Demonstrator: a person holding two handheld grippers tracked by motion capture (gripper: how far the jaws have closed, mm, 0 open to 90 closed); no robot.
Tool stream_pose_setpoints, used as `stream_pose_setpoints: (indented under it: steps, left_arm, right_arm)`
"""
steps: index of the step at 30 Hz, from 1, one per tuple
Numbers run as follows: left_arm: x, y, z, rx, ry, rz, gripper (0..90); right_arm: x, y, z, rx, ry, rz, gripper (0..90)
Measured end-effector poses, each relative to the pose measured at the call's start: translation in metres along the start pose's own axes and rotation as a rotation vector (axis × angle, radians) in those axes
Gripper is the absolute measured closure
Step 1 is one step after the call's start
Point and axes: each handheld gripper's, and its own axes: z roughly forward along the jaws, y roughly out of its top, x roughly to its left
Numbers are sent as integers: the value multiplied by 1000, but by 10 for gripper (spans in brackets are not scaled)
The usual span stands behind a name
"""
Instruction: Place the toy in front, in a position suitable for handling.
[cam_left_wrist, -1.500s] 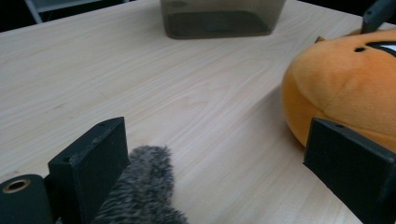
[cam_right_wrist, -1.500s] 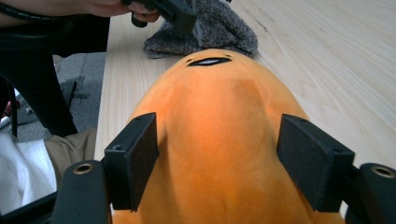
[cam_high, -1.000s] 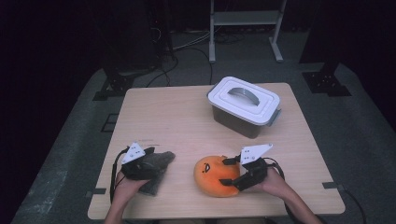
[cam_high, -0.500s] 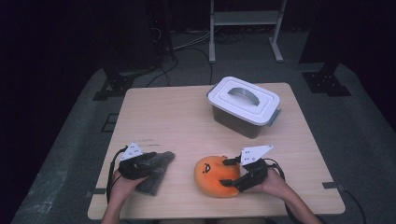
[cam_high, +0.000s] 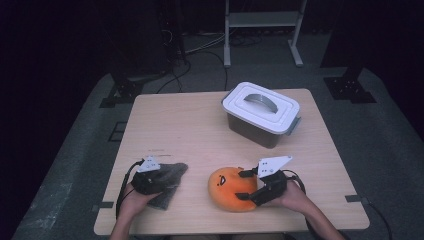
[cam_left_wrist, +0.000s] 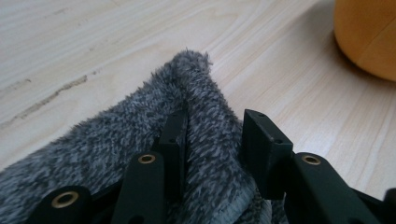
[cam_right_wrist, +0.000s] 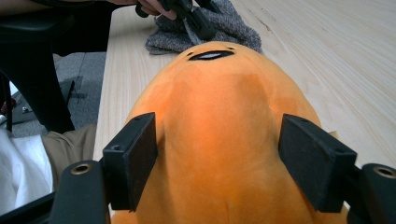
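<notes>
A grey fuzzy cloth (cam_high: 174, 171) lies at the table's front left. My left gripper (cam_high: 167, 180) has just been closing its jaws on it, and a raised fold of the cloth (cam_left_wrist: 205, 93) is pinched between the fingers (cam_left_wrist: 264, 140). To the right sits a round orange plush toy (cam_high: 226, 187) with a dark face. My right gripper (cam_high: 243, 185) is shut on it from its right side, one pad (cam_right_wrist: 133, 154) pressed into each flank of the plush toy (cam_right_wrist: 215, 98).
A grey bin with a white handled lid (cam_high: 261, 107) stands at the back right of the wooden table (cam_high: 185, 125). In the right gripper view the cloth (cam_right_wrist: 233, 30) and the other hand's gripper (cam_right_wrist: 196, 16) lie beyond the plush.
The left gripper has narrowed its jaws and gathered the cloth into a fold. The right gripper and the plush have stayed still.
</notes>
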Motion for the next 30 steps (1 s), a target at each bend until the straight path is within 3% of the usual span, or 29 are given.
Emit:
stream_pose_setpoints:
  steps: [5, 17, 20, 22, 24, 30]
  left_arm:
    - [0, -1, 5, 30, 6, -9, 593]
    - [-2, 1, 9, 48, 29, 0, 532]
    - [-2, 2, 8, 59, 35, 5, 556]
    - [-2, 2, 8, 59, 37, -2, 659]
    - [0, 1, 7, 59, 33, -4, 694]
    - [6, -4, 5, 16, -6, -50, 790]
  right_arm:
    - [0, 0, 0, 3, 0, -5, 270]
    - [2, 1, 0, 9, -6, -12, 269]
    - [2, 1, -1, 7, -6, -12, 268]
    - [2, 1, -1, 6, -8, -15, 267]
    - [2, 3, -2, 9, -17, -15, 267]
    - [1, 9, -17, -6, -49, -3, 266]
